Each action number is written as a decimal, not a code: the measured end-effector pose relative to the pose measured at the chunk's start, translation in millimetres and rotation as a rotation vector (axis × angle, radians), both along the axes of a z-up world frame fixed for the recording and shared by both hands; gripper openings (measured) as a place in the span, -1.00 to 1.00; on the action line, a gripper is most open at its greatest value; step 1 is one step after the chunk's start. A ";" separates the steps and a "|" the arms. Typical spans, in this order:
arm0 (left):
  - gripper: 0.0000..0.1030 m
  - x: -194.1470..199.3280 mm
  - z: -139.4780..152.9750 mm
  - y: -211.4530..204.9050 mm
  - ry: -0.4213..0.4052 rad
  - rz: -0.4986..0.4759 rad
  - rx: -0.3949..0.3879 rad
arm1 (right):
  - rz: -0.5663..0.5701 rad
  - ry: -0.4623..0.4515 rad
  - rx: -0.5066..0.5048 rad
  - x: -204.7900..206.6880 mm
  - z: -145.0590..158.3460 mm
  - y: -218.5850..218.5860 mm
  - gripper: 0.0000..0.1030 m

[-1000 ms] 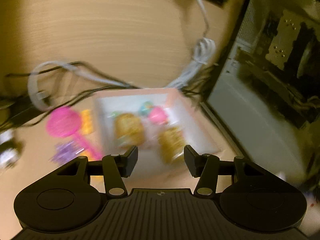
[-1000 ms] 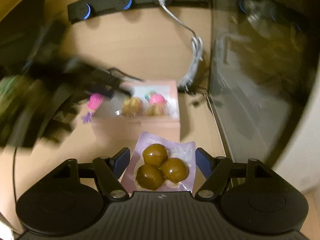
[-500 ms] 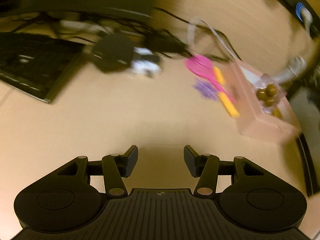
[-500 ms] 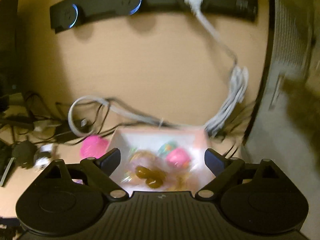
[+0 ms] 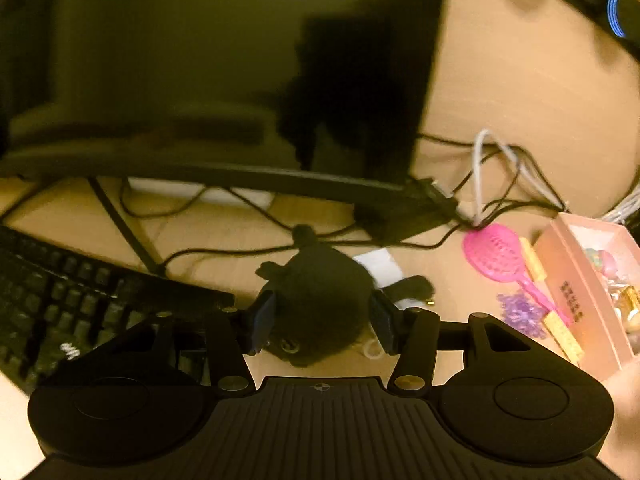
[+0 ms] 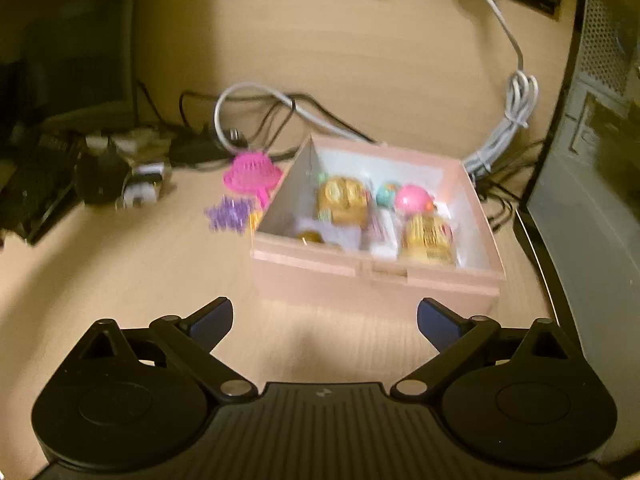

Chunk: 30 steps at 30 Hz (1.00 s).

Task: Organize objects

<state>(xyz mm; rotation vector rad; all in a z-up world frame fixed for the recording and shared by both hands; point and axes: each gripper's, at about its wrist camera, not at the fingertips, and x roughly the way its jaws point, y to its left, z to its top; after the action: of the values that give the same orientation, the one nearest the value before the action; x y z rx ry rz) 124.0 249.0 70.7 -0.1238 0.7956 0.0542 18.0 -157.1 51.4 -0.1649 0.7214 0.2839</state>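
Note:
A black plush toy (image 5: 320,300) lies on the desk, and my left gripper (image 5: 322,322) straddles it. The jaws are opening, with a blue pad on either side of the toy. In the right wrist view the same toy (image 6: 102,178) is a dark lump at far left. The pink box (image 6: 376,276) holds gold-wrapped sweets (image 6: 344,200), a pink ball (image 6: 414,198) and a packet of brown balls (image 6: 310,236). My right gripper (image 6: 324,316) hangs before the box's front wall, its jaws opening wide with nothing between them. A pink brush (image 5: 500,254) and a purple trinket (image 5: 520,314) lie left of the box (image 5: 576,304).
A black keyboard (image 5: 60,300) is left of the toy, with a monitor foot (image 5: 240,176) and tangled cables (image 5: 500,168) behind. A yellow strip (image 5: 560,330) lies against the box. A computer case (image 6: 592,160) stands right of the box, and a grey coiled cable (image 6: 512,120) runs behind it.
My left gripper swung away from the box, leftward over the desk, and came down around the black toy. My right gripper opened, left the packet of brown balls in the box and drew back.

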 end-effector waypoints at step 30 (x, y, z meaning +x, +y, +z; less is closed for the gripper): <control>0.47 -103.5 -13.6 -15.7 0.015 -0.009 -0.223 | 0.042 0.082 -0.009 -4.8 -17.3 40.9 0.97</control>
<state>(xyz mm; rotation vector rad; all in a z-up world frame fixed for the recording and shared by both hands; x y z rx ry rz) 20.4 233.3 57.1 -0.3317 0.8161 -0.0422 13.2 -116.2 34.2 -0.1777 0.8016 0.3287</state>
